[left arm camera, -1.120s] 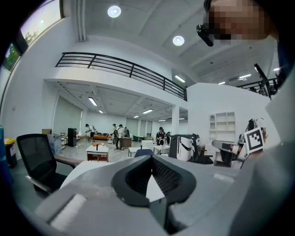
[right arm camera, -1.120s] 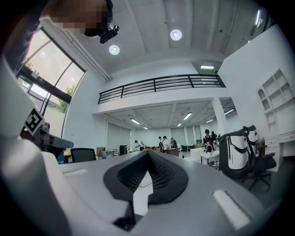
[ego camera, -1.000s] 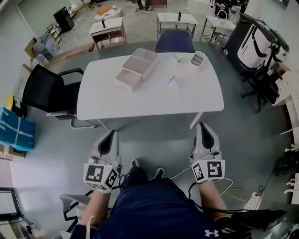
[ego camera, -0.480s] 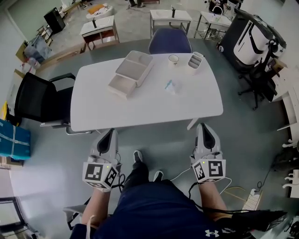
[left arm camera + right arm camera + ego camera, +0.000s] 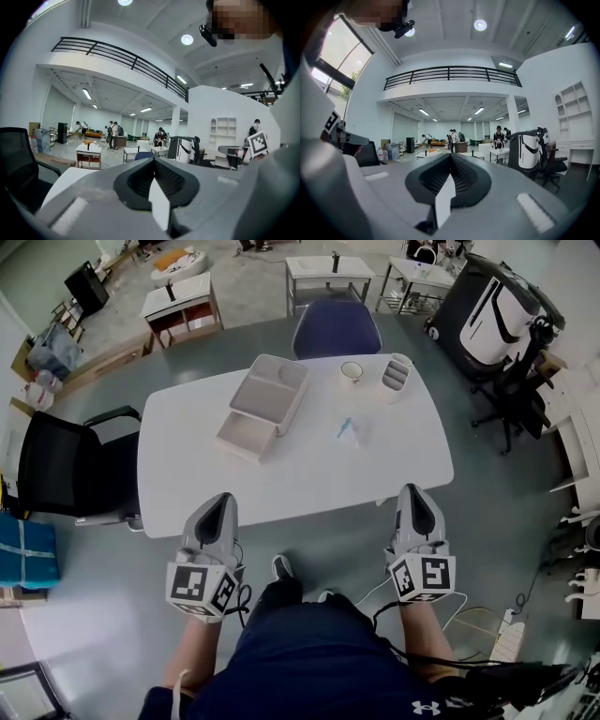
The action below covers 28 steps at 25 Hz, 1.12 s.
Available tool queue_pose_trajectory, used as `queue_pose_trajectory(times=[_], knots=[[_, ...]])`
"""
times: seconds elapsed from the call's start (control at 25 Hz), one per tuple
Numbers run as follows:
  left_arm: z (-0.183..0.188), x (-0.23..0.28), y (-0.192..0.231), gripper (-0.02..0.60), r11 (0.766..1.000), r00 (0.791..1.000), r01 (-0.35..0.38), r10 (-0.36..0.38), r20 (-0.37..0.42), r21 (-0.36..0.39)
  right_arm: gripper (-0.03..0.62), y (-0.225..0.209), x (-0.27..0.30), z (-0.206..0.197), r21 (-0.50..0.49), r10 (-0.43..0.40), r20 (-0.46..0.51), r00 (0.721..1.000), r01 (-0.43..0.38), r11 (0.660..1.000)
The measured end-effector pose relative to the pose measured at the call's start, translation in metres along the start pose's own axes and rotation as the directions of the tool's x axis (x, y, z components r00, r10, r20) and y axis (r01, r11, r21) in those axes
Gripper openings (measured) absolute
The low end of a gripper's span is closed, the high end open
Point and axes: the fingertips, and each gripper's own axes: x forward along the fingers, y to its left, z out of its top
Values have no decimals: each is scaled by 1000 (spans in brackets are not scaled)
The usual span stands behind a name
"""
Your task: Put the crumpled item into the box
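Observation:
The crumpled item [image 5: 349,430], a small pale wad with a blue streak, lies on the white table [image 5: 187,484] right of centre. The box [image 5: 270,393], a shallow open white tray, sits at the table's middle with a flat lid-like piece [image 5: 246,436] against its near corner. My left gripper [image 5: 217,506] hangs shut over the table's near edge, well short of the box. My right gripper [image 5: 415,496] is shut too, just off the table's near right corner. Both are empty. Each gripper view shows its jaws closed together, left [image 5: 152,165] and right [image 5: 450,160].
A small cup [image 5: 352,371] and a grey holder [image 5: 397,373] stand at the table's far right. A blue chair [image 5: 336,329] is behind the table, a black chair [image 5: 66,465] at its left. A white-black machine [image 5: 497,310] and office chair [image 5: 511,395] stand at the right.
The table has drawn nearer in the head view. Both grippers have moved forward, from over the floor to the table's near edge. Their jaws stay closed.

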Motion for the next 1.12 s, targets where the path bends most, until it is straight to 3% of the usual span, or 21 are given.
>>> queue_pose_trajectory(times=[0.48, 0.72, 0.92, 1.12], knots=[[-3, 32, 70, 2, 998, 998, 58, -58, -14, -39, 3, 19, 48, 0, -39, -96, -28, 995, 95, 995], [-10, 51, 77, 2, 996, 997, 70, -72, -30, -63, 3, 11, 70, -19, -69, -116, -131, 985, 108, 992], [0, 67, 77, 2, 998, 998, 45, -47, -31, -47, 3, -8, 96, -20, -55, -100, -145, 984, 93, 994], [-5, 81, 94, 2, 999, 998, -33, 31, -60, -37, 3, -27, 142, -45, -65, -65, -178, 982, 54, 996]])
